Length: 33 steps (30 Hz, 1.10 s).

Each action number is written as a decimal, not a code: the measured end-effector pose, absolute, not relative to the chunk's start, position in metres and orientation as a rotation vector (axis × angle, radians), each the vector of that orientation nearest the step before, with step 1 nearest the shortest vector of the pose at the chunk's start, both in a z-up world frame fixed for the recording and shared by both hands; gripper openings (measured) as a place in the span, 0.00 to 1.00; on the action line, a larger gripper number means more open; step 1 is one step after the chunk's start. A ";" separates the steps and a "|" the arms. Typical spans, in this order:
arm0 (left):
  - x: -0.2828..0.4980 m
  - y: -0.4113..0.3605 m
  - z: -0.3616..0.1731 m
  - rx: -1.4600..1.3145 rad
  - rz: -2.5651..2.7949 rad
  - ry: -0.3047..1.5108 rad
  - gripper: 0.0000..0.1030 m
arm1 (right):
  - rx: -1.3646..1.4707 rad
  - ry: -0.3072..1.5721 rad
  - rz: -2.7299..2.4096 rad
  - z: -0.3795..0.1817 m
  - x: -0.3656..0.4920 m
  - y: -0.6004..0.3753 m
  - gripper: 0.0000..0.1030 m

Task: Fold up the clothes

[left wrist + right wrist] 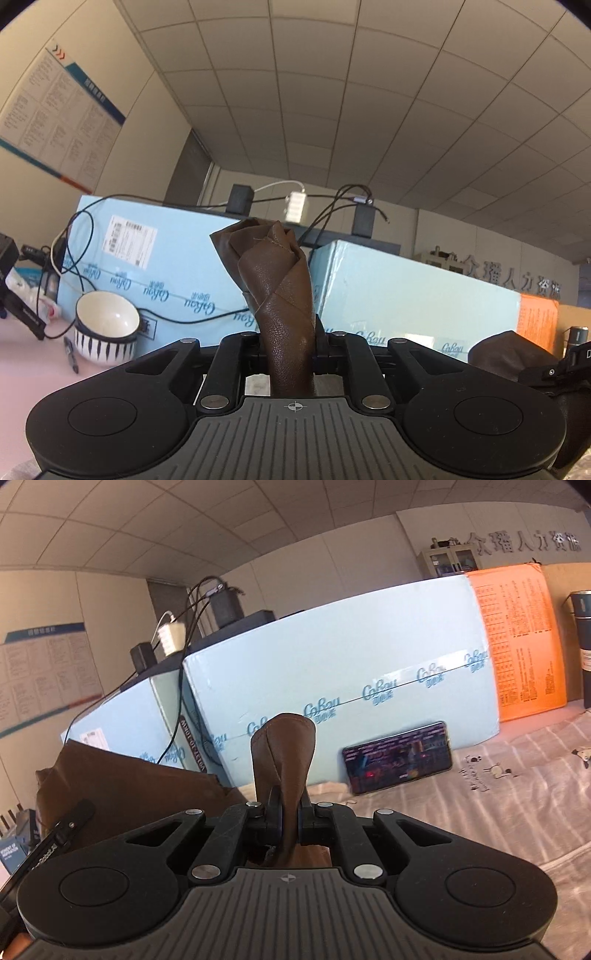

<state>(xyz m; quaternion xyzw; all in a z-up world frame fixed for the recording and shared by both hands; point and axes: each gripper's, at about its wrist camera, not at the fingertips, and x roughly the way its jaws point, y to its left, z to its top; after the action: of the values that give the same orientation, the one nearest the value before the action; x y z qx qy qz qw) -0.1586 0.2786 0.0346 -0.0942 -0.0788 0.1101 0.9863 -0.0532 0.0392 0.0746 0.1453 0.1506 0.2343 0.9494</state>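
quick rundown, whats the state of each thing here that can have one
left claw: shut on brown garment
right claw: shut on brown garment
brown garment: pinched by both claws, lifted, bunched and twisted, not folded flat
bowls: two stacked, upright, top one looks empty
phone: screen on, on its long edge, leaning on the blue box
white charger: cable plugged in, sitting on top of the boxes

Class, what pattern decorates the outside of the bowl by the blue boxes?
Black and white vertical stripes on the bowl, seen best in the left wrist view.
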 end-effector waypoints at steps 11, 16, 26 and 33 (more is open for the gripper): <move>-0.122 0.204 0.066 -0.179 0.006 -0.198 0.13 | 0.432 0.250 0.366 0.085 -0.040 -0.088 0.05; -0.090 0.176 0.056 -0.162 -0.200 -0.041 0.14 | 0.460 0.220 0.266 0.084 -0.027 -0.155 0.05; -0.075 0.158 0.002 -0.013 -0.329 0.492 0.17 | 0.536 0.506 0.123 0.014 0.009 -0.277 0.05; -0.073 0.163 -0.001 -0.027 -0.234 0.562 0.59 | 0.480 0.600 0.135 -0.010 0.029 -0.296 0.34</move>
<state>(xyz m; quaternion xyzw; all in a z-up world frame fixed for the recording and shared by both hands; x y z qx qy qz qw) -0.0732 0.1629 -0.0011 -0.0134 0.2766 -0.1153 0.9540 0.0292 -0.2964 -0.0096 0.2337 0.2924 0.0659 0.9250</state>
